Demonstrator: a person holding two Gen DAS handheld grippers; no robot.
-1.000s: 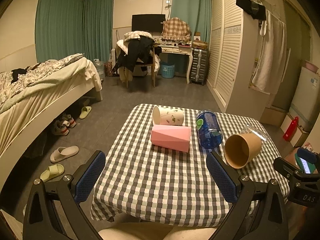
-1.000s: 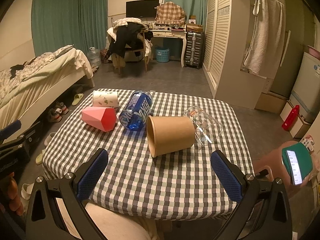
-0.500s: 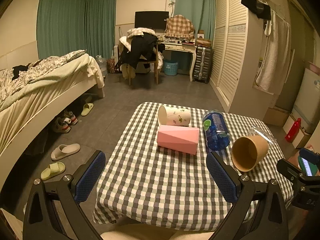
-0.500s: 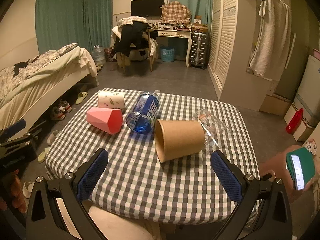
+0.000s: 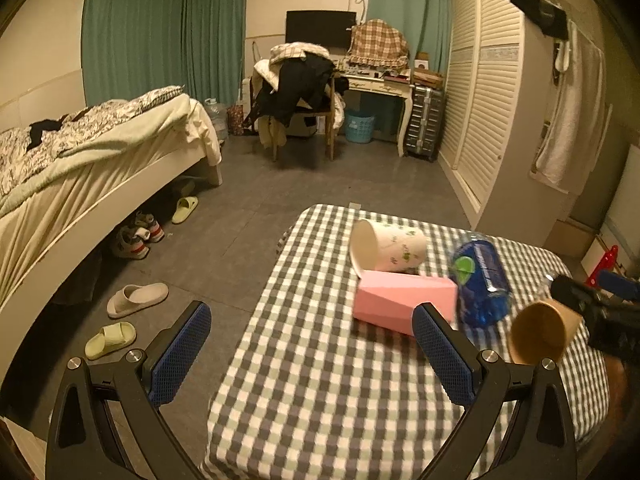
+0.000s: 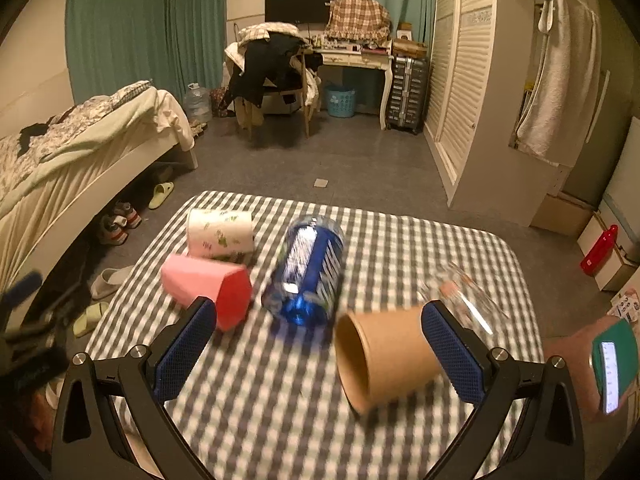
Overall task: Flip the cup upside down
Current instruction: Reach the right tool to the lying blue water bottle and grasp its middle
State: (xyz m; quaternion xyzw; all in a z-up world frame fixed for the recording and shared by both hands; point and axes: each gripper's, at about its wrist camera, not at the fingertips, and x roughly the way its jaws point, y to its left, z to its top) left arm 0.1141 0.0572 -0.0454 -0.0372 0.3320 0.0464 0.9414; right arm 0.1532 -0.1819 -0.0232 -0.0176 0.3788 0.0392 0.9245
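Several cups lie on their sides on a checked table [image 6: 280,412]. A brown paper cup [image 6: 384,354] lies close in front of my right gripper [image 6: 320,346], mouth toward me, beside the right finger. It also shows in the left wrist view [image 5: 540,330]. A white floral cup [image 5: 388,245] [image 6: 220,233], a pink faceted cup [image 5: 400,304] [image 6: 208,286] and a blue bottle [image 5: 482,282] [image 6: 308,272] lie further back. A clear glass cup [image 6: 464,300] lies behind the brown one. My left gripper [image 5: 312,352] is open and empty over the table's left part [image 5: 312,400]. The right gripper is open and empty.
A bed [image 5: 80,160] stands to the left with slippers [image 5: 136,298] and shoes on the floor. A chair with clothes [image 5: 300,92], a desk and a wardrobe [image 5: 480,100] stand at the back. A hand with a phone [image 6: 610,372] is at the right.
Both grippers have drifted left and slightly closer to the table, so the cups now sit further right in both views. The cups have not moved. Both grippers stay open.
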